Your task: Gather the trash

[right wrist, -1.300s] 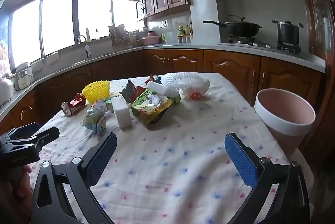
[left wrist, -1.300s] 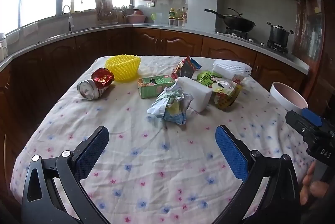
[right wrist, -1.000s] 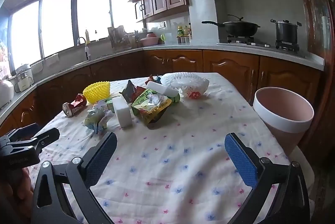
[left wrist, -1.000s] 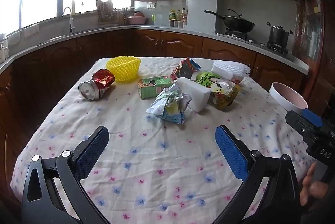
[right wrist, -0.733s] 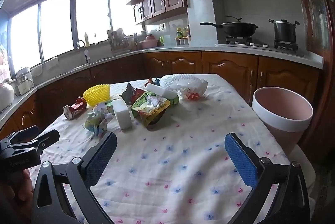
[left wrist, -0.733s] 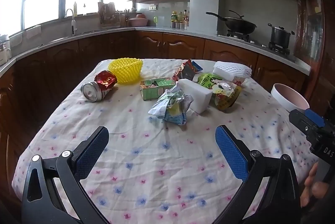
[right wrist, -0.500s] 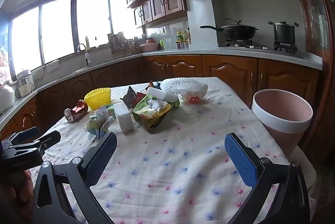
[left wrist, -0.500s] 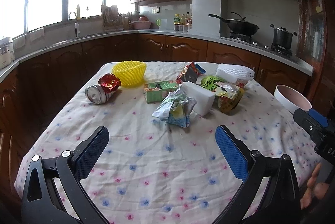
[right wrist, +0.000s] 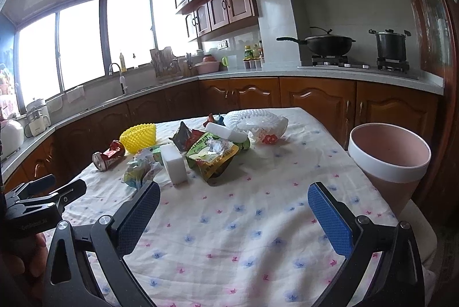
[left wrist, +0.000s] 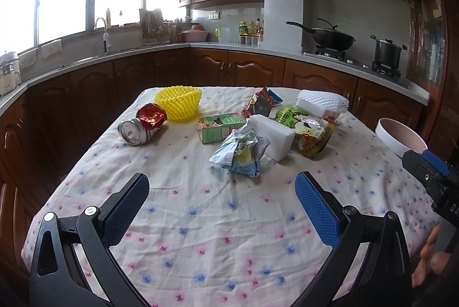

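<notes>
— So where do we stand with both tools?

— We hold the left gripper (left wrist: 221, 203) and the right gripper (right wrist: 235, 209) above the flowered tablecloth (left wrist: 229, 221), jaws spread wide, gripping nothing.

— And the trash?

— Well ahead at twelve o'clock: crumpled wrapper (left wrist: 241, 152), white foam block (left wrist: 272, 135), green carton (left wrist: 221, 126), crushed can (left wrist: 140, 126). The pink bin (right wrist: 387, 160) waits at two o'clock.

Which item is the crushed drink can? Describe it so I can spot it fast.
On the flowered tablecloth, look to the far left of the trash pile, beside the yellow mesh bowl. The crushed can lies on its side, the only metal piece, red with a silver end.
</notes>
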Demonstrator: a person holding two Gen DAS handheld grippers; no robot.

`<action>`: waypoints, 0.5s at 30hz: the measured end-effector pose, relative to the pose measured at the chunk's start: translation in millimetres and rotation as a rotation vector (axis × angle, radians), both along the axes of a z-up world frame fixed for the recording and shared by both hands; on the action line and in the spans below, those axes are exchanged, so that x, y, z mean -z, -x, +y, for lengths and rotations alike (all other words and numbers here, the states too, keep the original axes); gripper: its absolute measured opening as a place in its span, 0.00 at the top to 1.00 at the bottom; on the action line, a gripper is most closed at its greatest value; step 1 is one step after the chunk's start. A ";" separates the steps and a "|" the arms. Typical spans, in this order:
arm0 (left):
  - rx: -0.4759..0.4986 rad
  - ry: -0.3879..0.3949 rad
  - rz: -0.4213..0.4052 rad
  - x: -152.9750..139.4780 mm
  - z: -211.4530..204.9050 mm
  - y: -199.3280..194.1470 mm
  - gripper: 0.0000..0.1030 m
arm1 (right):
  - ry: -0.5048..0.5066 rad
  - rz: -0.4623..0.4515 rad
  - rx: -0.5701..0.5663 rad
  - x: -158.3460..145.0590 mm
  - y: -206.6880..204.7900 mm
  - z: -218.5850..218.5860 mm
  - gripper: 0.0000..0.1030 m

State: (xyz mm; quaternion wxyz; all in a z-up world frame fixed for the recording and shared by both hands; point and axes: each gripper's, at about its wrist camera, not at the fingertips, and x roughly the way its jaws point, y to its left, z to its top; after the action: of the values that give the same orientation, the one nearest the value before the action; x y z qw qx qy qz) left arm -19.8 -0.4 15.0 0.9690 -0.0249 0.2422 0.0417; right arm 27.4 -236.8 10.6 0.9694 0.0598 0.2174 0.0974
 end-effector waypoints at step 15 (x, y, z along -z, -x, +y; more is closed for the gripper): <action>-0.001 -0.006 -0.003 3.2 -7.9 2.6 0.00 | -0.005 0.005 -0.008 0.2 -3.3 4.1 0.00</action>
State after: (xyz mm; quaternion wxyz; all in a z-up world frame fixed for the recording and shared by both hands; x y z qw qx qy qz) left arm -22.4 -8.2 11.8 0.9694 -0.0221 0.2406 0.0430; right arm 30.6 -232.7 10.4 0.9683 0.0616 0.2196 0.1017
